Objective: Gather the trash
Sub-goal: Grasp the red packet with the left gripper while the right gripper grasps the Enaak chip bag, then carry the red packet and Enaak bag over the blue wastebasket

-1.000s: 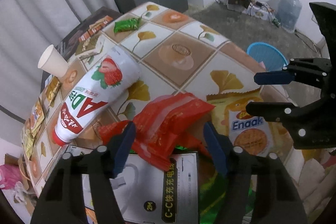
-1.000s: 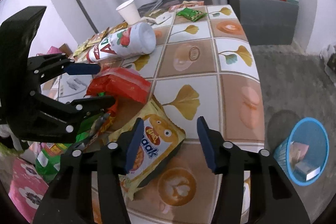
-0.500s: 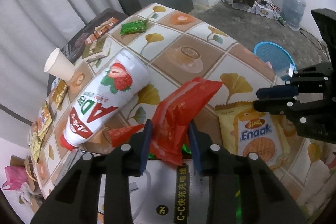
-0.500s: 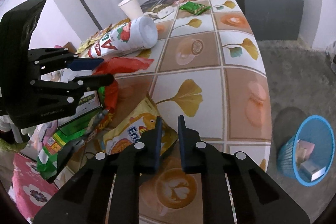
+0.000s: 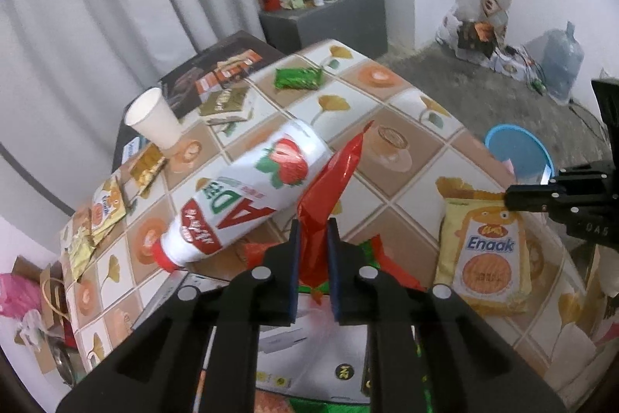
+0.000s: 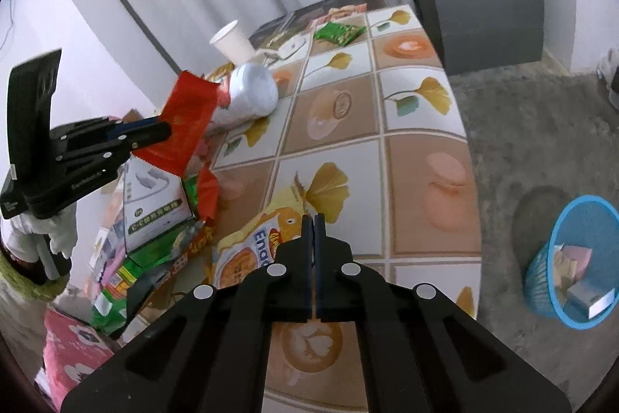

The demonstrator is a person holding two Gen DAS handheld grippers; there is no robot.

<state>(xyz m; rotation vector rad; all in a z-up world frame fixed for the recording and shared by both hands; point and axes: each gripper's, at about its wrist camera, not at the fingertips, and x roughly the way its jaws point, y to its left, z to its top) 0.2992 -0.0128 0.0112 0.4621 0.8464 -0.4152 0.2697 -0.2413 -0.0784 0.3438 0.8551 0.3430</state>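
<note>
A red snack wrapper (image 5: 332, 180) stands up off the tiled table (image 6: 425, 126), and my left gripper (image 5: 313, 225) is closing on its lower end, pads pressing it. In the right wrist view the left gripper (image 6: 166, 130) holds that red wrapper (image 6: 185, 119) at the left. My right gripper (image 6: 313, 217) is shut on the edge of a yellow Enaak biscuit packet (image 6: 247, 254). From the left wrist view the right gripper (image 5: 506, 198) pinches the top corner of the yellow packet (image 5: 483, 250). A blue bin (image 6: 572, 258) with scraps stands on the floor at the right.
A strawberry drink bottle (image 5: 247, 196) lies on its side behind the red wrapper. A paper cup (image 5: 154, 119), a green packet (image 5: 298, 78) and several small wrappers lie further back. A white box (image 5: 309, 347) and green packaging crowd the near edge. A grey cabinet (image 6: 479, 10) stands beyond the table.
Both grippers went from open to closed: the left around the red wrapper, which now stands lifted and upright; the right on the yellow packet's edge.
</note>
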